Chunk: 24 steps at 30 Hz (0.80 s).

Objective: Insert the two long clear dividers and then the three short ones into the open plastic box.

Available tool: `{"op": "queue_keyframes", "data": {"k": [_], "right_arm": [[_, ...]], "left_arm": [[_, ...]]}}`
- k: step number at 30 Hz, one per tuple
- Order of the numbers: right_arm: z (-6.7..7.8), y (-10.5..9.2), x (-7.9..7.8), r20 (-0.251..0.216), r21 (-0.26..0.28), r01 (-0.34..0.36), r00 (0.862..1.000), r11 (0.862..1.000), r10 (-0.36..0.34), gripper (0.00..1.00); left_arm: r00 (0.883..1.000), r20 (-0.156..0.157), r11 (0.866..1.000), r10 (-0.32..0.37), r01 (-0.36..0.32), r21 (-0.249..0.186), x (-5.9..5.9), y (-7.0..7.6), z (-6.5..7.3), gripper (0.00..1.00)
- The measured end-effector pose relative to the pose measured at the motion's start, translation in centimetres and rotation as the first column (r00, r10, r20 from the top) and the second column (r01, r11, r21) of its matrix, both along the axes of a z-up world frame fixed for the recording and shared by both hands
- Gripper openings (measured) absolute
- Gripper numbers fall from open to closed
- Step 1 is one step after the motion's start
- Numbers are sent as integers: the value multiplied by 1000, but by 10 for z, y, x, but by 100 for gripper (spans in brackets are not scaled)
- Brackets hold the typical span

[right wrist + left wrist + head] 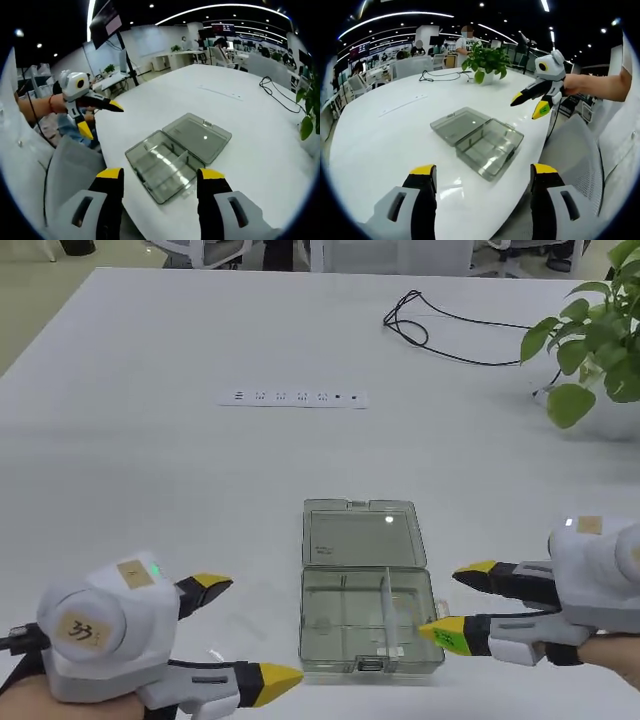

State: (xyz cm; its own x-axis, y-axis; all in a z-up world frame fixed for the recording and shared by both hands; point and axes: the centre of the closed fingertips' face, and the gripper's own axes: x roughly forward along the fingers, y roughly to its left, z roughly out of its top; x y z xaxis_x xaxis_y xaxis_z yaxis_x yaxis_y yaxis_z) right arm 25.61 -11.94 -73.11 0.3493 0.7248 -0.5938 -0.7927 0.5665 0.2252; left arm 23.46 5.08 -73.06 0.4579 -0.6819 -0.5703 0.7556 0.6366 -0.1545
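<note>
The left gripper [250, 630] and right gripper [452, 601] are hanging wide open and empty, flanking the box [306, 625], the right sitting nearer, beside its wall.

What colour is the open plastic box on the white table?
The plastic box is a see-through greyish green. The head view shows it best.

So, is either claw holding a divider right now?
No, the left claw and right claw both stand open and empty beside the open plastic box.
</note>
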Motion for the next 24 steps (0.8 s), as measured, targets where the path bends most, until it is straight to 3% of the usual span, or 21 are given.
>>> {"op": "queue_keyframes", "data": {"k": [8,11,13,18,20,24], "right_arm": [[2,-9,-9,65,25,-51,997,998,50,70],[1,-15,-10,85,31,-61,995,998,58,74],[1,-18,-12,98,31,-72,993,997,69,76],[-3,-24,-16,110,38,-79,991,996,75,79],[-4,-26,-17,124,44,-85,989,995,79,81],[-9,-30,-22,140,36,-102,986,994,96,83]], "left_arm": [[999,-48,999,11,-9,49,8,9,-15,74],[996,-83,997,30,-23,74,11,14,-23,72],[996,-86,996,33,-26,80,13,15,-26,71],[989,-140,989,58,-38,141,13,24,-44,68],[988,-145,988,60,-38,152,14,24,-49,67],[976,-201,977,87,-44,208,13,29,-64,64]]}}
